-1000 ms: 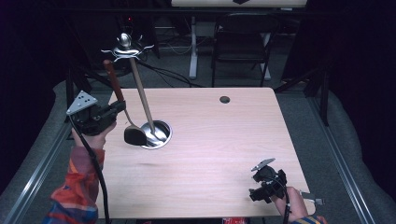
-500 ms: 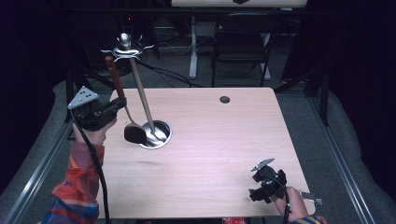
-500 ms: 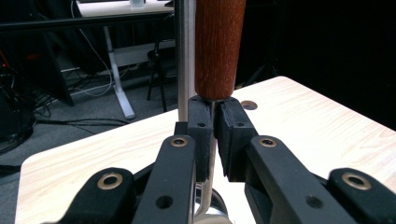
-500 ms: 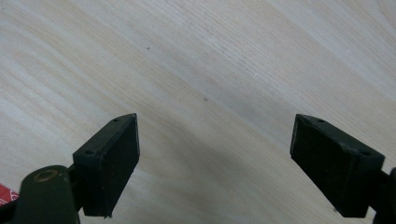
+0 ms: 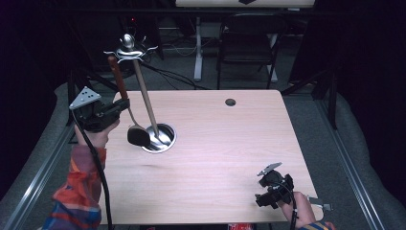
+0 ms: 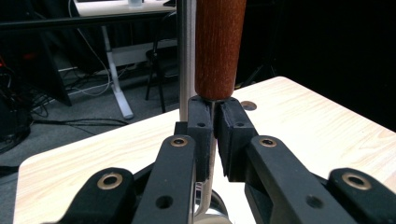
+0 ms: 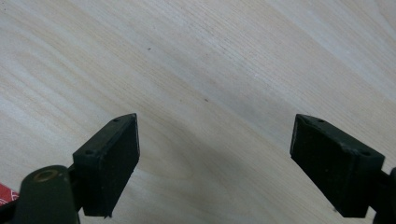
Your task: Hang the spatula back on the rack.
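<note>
Ladle (image 5: 125, 108) | left fingers (image 6: 212, 135) pinch its shaft (table's left edge) | right fingers (image 7: 109, 158) spread, empty

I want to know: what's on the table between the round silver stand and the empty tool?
Nothing. In the high view, bare wood runs from the stand's base to the right tool.

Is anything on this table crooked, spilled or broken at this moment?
Nothing looks spilled or broken. One thing looks odd: the utensil stand leans toward the left, not upright on its round base. The left gripper is shut on the metal neck of a wooden-handled ladle beside it. The right gripper is open over bare table.
</note>
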